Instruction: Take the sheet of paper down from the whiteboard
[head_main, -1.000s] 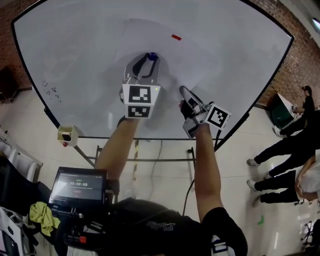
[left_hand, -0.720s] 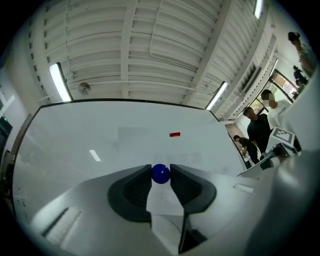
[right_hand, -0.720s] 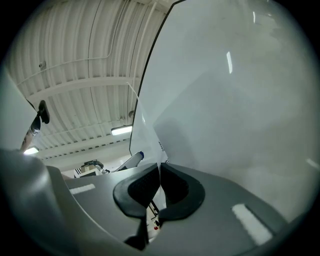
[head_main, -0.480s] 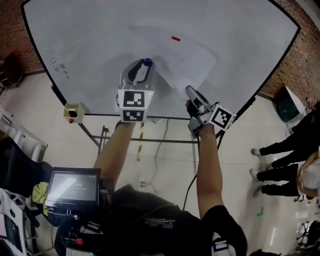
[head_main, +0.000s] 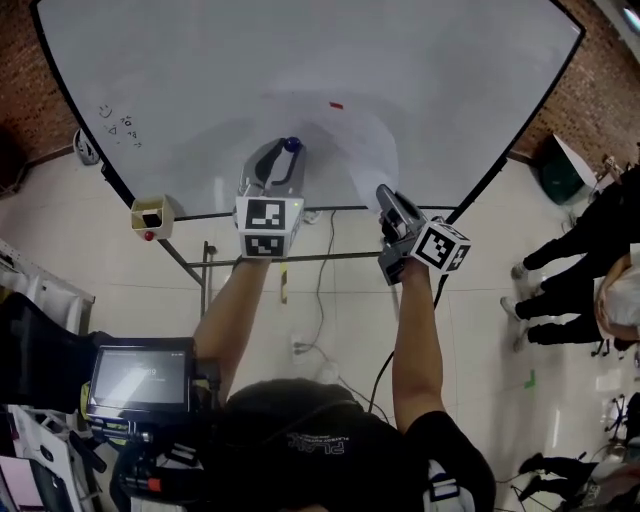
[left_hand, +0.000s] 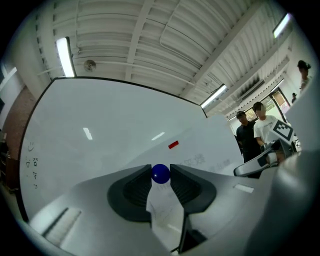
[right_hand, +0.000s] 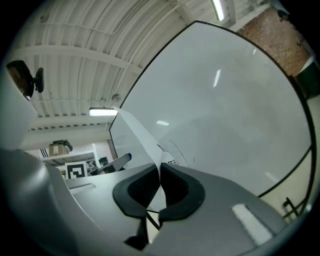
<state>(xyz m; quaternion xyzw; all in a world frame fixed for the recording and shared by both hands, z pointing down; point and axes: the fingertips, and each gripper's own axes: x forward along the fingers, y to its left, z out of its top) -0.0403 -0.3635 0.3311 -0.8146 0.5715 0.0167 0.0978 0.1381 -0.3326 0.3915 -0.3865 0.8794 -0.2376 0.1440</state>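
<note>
Pinching one edge of the sheet of paper (head_main: 352, 146), right gripper (head_main: 384, 196) is closed on it, left gripper (head_main: 287, 152) clamps a blue magnet (left_hand: 160, 173) against the sheet (red magnet (head_main: 336, 104) near its top).

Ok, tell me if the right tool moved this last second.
Yes: the right tool has sunk toward the bottom edge of the whiteboard; its cube now lies below it.

1. The whiteboard (head_main: 200, 60) is white with a thin black edge.
2. The sheet of paper (head_main: 366, 150) is white with tiny dark marks.
3. The ball (left_hand: 160, 173) is blue.
4. The small piece (head_main: 336, 104) is red.
5. The left gripper (head_main: 286, 155) and right gripper (head_main: 383, 193) are grey, with black-and-white squares.
6. The brick wall (head_main: 600, 90) is red-brown.
</note>
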